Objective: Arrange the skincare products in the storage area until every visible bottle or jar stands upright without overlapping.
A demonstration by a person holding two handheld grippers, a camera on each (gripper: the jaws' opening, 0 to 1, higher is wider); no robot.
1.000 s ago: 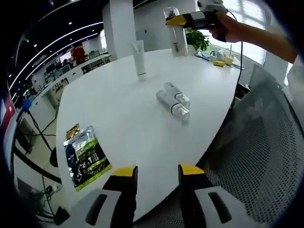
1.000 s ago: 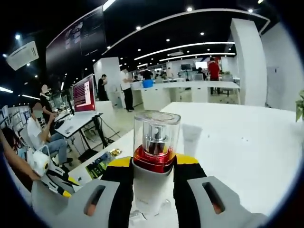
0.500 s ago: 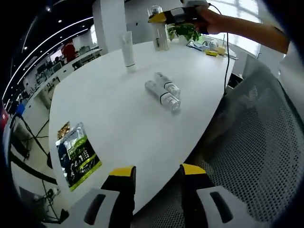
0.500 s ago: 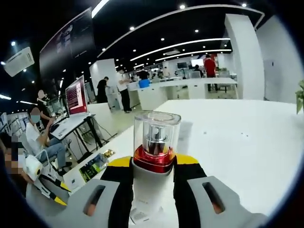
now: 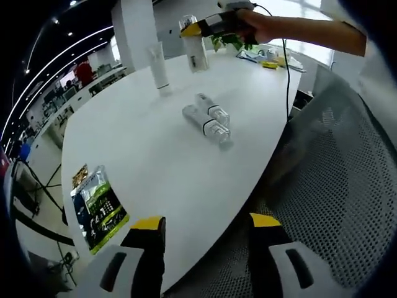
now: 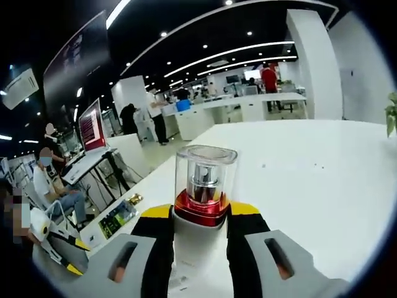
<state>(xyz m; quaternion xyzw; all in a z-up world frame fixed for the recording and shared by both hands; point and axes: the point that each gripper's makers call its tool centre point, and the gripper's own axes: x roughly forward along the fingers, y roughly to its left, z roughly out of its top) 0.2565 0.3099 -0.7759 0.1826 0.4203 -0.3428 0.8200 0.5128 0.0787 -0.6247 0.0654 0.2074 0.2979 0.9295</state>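
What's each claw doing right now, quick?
Left claw: open, holding nothing, at the table edge.
Right claw: shut on the pump bottle, which is upright.

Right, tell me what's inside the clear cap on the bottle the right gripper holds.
Inside the clear cap a silver pump head stands above a red collar. The white bottle below sits between the right gripper's jaws, its base hidden.
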